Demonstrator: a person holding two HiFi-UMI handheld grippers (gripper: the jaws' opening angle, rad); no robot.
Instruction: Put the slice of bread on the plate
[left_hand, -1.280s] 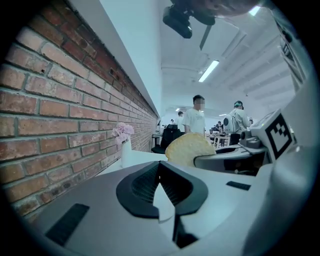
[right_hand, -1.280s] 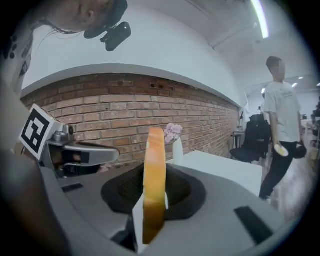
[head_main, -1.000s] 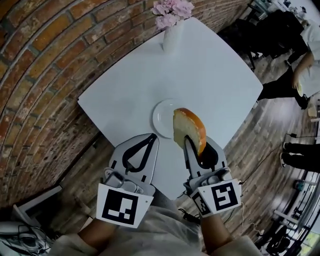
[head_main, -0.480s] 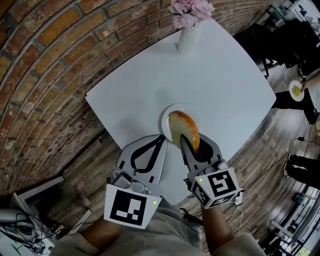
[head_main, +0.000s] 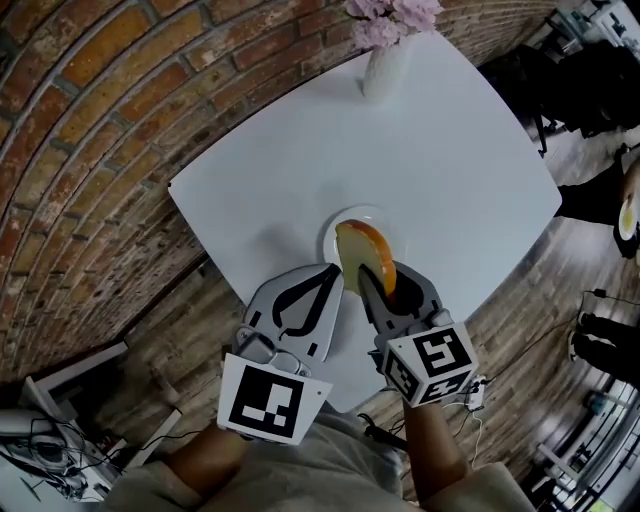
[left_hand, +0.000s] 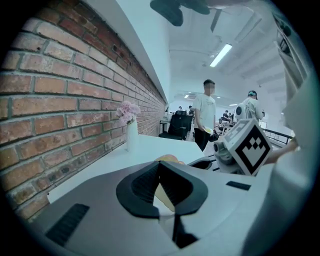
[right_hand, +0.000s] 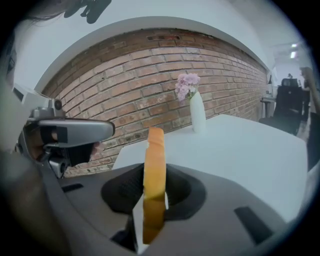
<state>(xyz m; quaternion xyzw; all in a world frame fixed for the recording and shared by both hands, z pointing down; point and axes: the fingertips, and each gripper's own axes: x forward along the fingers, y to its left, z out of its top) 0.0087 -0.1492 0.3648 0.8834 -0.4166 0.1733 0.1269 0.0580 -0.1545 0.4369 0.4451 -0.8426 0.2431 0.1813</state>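
**Head view:** your right gripper (head_main: 378, 283) held the slice of bread (head_main: 365, 255) on edge over the near side of the plate (head_main: 332, 232), its long axis running away from you. What showed of the plate was bare. Your left gripper (head_main: 322, 275) hung just beside the plate's near rim.
**Left gripper view:** jaws together, gripping nothing.
**Right gripper view:** jaws clamped on the slice's lower end, the slice upright, a vase (right_hand: 198, 114) far beyond

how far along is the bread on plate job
Done: the slice of bread is picked up, clamped on edge in the right tool. In hand: it is held over the white plate; whether it touches is unclear. To do: lay it down and let go. The left tool is shut, empty.
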